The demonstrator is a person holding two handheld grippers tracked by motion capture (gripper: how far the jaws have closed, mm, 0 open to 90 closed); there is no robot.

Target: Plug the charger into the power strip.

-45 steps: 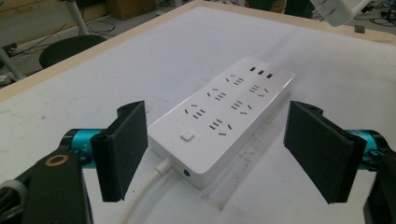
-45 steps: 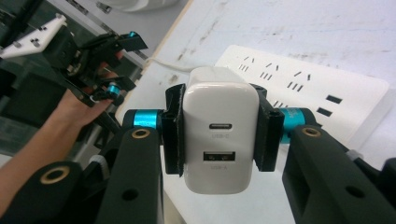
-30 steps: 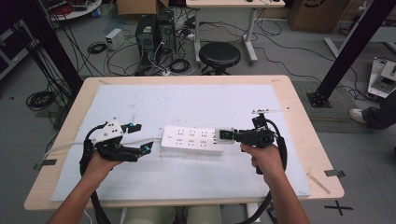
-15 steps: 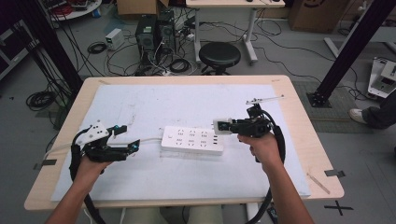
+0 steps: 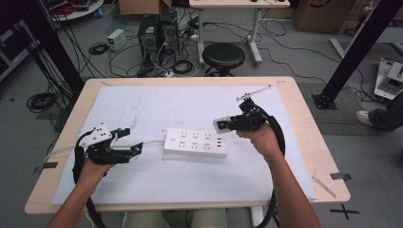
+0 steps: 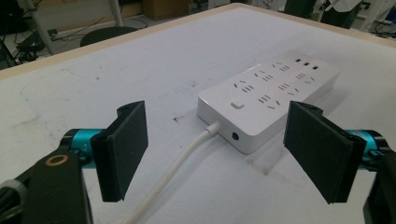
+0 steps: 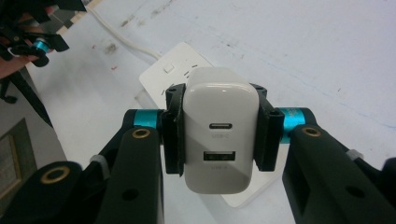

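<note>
1. On the white mat [image 5: 157, 104] that covers the wooden table [image 5: 304, 123] we record one white power strip [image 5: 196, 142], lying flat near the middle, its sockets facing up and its white cord [image 6: 173, 172] running off from the end nearest our left hand.

2. Left gripper [image 5: 128, 142]: we hold it low over the mat, just beside the cord end of the power strip and pointing toward it. Its jaws stand well apart with nothing between the pads. In the left gripper view the cord passes between the two black jaws on the mat below, and neither pad touches the cord or the strip.

3. Right gripper [image 7: 217, 130]: we hold it raised above the far end of the power strip, seen in the high view at [image 5: 223, 124]. Its jaws are clamped on a white charger [image 7: 219, 126], one pad pressed flat against each side face.

4. Charger, detail: rounded white block, its face with two ports, a small oval one above a wider rectangular one, turned toward the right gripper's camera. We cannot see its prongs. It sits in the air, clear of the strip, with the strip's socket face directly beyond it.

5. Floor beyond the table: one round black stool [image 5: 223, 56], computer towers [image 5: 159, 31] and loose cables.
</note>
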